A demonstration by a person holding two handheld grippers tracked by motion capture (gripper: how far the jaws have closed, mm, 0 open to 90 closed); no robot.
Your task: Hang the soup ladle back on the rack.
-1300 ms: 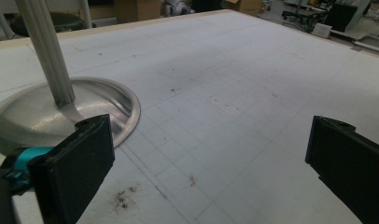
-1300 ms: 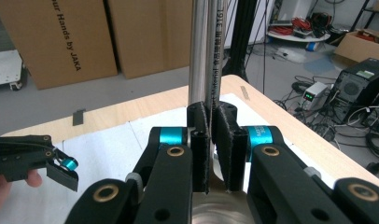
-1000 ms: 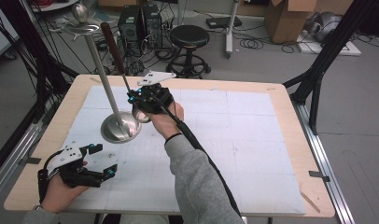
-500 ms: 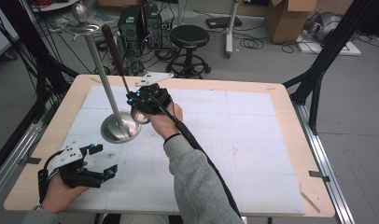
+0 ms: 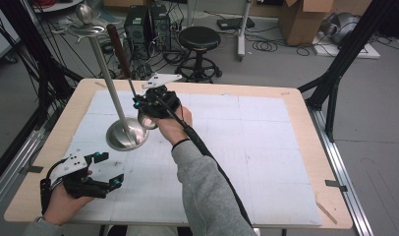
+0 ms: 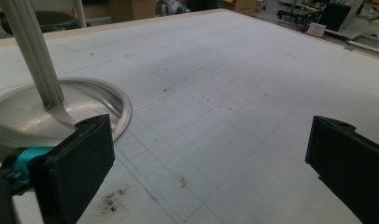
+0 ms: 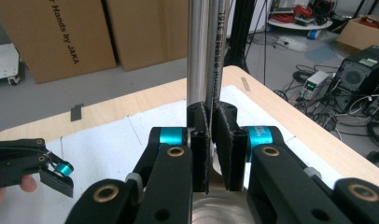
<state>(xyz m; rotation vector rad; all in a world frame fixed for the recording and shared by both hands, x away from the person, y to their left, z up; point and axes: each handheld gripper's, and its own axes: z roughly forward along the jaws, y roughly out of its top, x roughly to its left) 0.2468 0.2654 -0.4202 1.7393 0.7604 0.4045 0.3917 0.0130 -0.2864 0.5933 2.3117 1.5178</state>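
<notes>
A person sits at a wooden table covered by a white gridded mat, a two-jaw gripper in each hand. One metal stand rises from the mat: a round, dished steel base with a slim steel pole leaning up to a small tray with a ball on top.

The right gripper sits just beside the base, its jaws nearly closed on a thin dark rod. This is the shaft of a long tool, perhaps a screwdriver, with a dark reddish-brown handle pointing up and away, close alongside the pole. In the right gripper view the black pads pinch the shaft right next to the pole.

The left gripper rests near the table's front left corner, well apart from the stand, jaws wide and empty. Its own view shows the two pads far apart with bare mat between them and the base nearby.

The tool looks stiff and light, but its smooth, narrow shaft could twist or slide in the pads; the thicker handle seems the surer place to hold. The stand looks rigid and bottom-heavy, though a knock to the tall pole might rock it.

Count: one stand, one tool, two grippers
</notes>
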